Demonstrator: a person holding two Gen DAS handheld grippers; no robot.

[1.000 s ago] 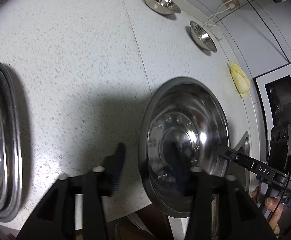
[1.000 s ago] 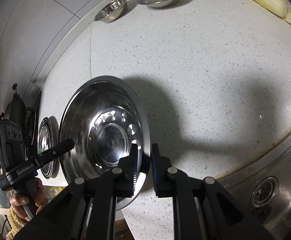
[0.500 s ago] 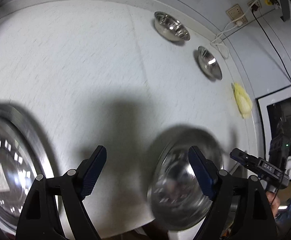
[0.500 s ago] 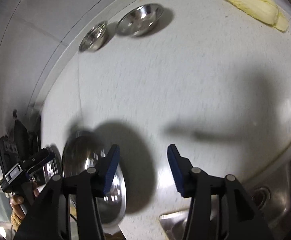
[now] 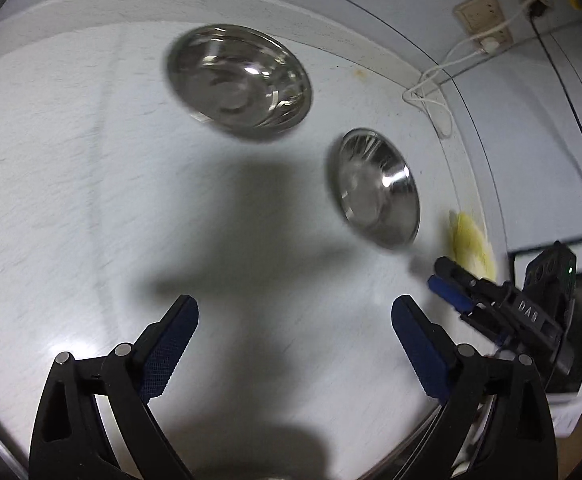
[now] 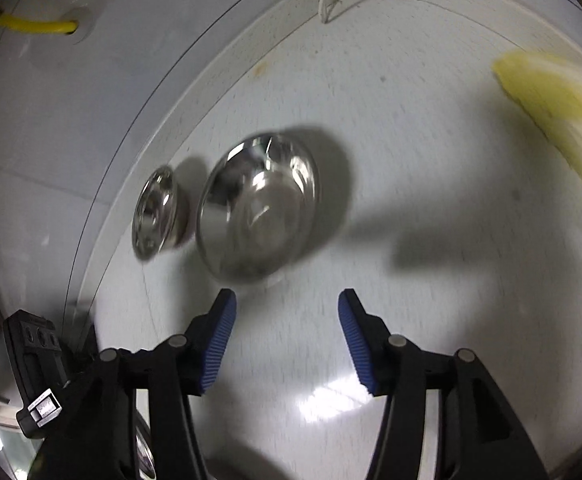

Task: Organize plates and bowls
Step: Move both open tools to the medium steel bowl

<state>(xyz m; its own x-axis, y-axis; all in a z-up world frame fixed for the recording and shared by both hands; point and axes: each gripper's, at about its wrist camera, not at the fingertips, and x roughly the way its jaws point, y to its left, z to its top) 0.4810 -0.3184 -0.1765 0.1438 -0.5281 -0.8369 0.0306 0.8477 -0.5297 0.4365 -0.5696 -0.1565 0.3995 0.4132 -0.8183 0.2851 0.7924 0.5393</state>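
Two steel bowls stand on the white speckled counter near the back wall. In the left wrist view the left bowl (image 5: pixel 239 80) lies far ahead and the right bowl (image 5: pixel 377 188) sits ahead to the right. My left gripper (image 5: pixel 294 308) hovers short of them, its jaws opening wide with nothing between them. In the right wrist view the right bowl (image 6: pixel 259 208) lies just ahead of my right gripper (image 6: pixel 286 300), slightly left, with the left bowl (image 6: pixel 157 214) beyond. Its jaws are opening too, over bare counter. The right gripper (image 5: pixel 441 278) shows at the left view's right side.
A yellow cabbage leaf (image 6: pixel 563 112) lies on the counter to the right of the bowls. A wall socket (image 5: pixel 483 12) and a white cable (image 5: pixel 431 92) sit at the back wall. A white appliance (image 5: pixel 579 320) stands at the right. A steel plate's rim (image 6: pixel 145 456) shows low behind the right gripper.
Both grippers let go of the large steel plate, opened, and moved across the counter toward the two bowls at the back. The plate has dropped out of view.
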